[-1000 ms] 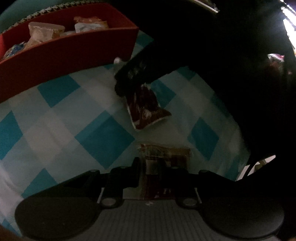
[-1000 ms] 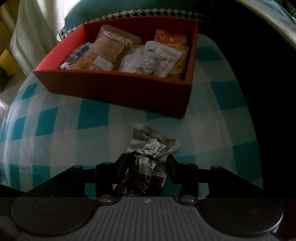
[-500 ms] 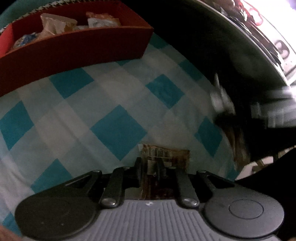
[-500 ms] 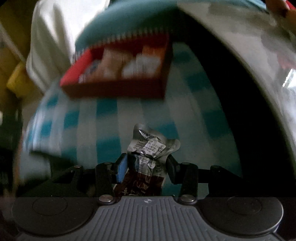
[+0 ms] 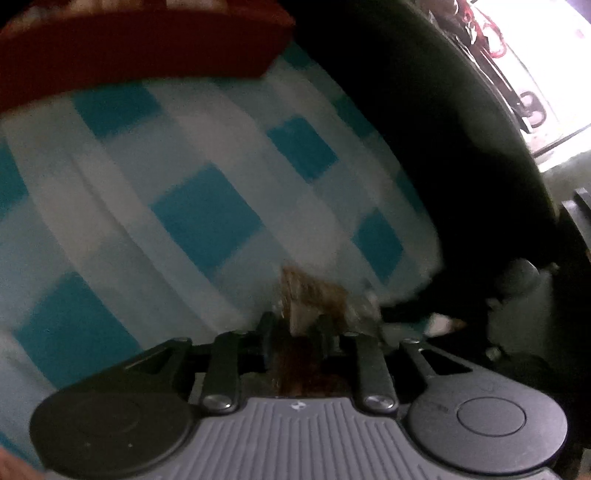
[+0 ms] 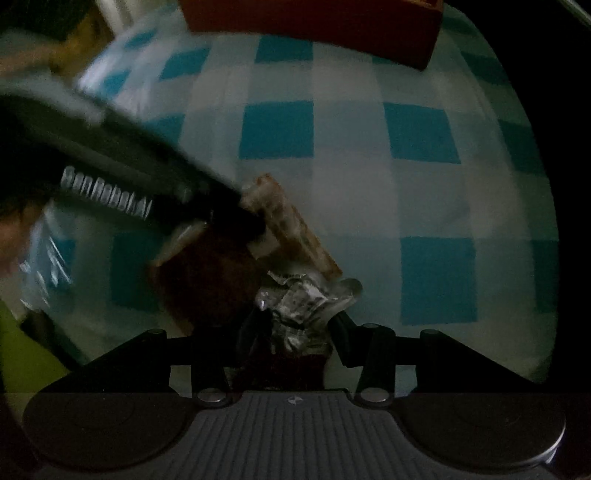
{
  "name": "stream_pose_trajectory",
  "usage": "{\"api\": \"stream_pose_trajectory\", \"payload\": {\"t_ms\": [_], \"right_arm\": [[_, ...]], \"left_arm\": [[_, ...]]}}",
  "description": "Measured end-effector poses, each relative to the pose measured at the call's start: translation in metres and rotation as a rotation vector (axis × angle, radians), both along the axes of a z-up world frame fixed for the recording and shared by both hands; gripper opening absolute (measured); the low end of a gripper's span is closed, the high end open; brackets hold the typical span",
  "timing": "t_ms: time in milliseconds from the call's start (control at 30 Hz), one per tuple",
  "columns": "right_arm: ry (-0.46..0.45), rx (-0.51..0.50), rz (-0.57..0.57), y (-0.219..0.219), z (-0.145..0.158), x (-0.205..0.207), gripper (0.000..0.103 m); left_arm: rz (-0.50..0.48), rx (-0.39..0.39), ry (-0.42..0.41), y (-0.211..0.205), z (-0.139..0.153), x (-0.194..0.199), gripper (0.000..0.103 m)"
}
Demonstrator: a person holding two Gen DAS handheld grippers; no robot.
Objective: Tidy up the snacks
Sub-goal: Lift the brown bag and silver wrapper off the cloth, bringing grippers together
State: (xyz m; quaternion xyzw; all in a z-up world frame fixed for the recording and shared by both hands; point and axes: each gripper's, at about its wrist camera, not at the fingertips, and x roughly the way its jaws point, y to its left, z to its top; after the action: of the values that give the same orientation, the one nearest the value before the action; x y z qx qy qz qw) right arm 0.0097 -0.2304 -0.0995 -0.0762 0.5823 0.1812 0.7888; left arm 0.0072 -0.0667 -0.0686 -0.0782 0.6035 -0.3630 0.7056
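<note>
Blue-and-white checked tablecloth (image 6: 351, 206), red box (image 6: 314, 22) at 12 o'clock, "GenRobot.AI" on left gripper (image 6: 255, 225) just loosening on brown snack bar packet (image 6: 295, 225), right gripper (image 6: 295, 325) clenching crinkled silver packet (image 6: 306, 306).

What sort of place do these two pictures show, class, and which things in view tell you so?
Probably a home, at a table. A blue and white checked tablecloth covers the surface, a red box sits at its far edge, and snack packets, one brown and one silvery, suggest a household tidy-up.

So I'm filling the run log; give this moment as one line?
left tongs: gripping brown snack packet | right tongs: gripping silver snack packet | red box: beyond, on checked cloth
</note>
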Motion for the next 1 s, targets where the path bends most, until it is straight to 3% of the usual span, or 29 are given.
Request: {"api": "stream_pose_trajectory", "payload": {"t_ms": [133,300,433,567,767,833,1000], "right_arm": [[-0.004,0.016,0.001,0.0,0.002,0.003,0.053],[-0.007,0.034,-0.028,-0.006,0.002,0.006,0.053],[-0.023,0.072,-0.075,-0.013,0.008,0.012,0.053],[-0.044,0.144,-0.126,-0.023,0.021,0.017,0.053],[-0.075,0.181,-0.156,-0.025,0.031,0.025,0.053],[-0.081,0.168,-0.166,-0.027,0.031,0.026,0.053],[-0.009,0.151,-0.209,-0.036,0.012,0.032,0.053]], "left_arm": [[-0.064,0.06,-0.083,-0.014,0.005,-0.011,0.018],[-0.021,0.067,-0.074,-0.017,0.005,-0.01,0.017],[0.06,-0.013,-0.017,0.002,0.011,-0.004,0.009],[0.099,-0.076,-0.034,0.014,0.025,0.0,0.006],[0.114,-0.053,-0.047,0.016,0.023,0.003,0.007],[0.107,-0.004,-0.042,0.006,0.015,0.004,0.01],[0.079,0.03,0.005,-0.011,-0.001,0.008,0.009]]}}
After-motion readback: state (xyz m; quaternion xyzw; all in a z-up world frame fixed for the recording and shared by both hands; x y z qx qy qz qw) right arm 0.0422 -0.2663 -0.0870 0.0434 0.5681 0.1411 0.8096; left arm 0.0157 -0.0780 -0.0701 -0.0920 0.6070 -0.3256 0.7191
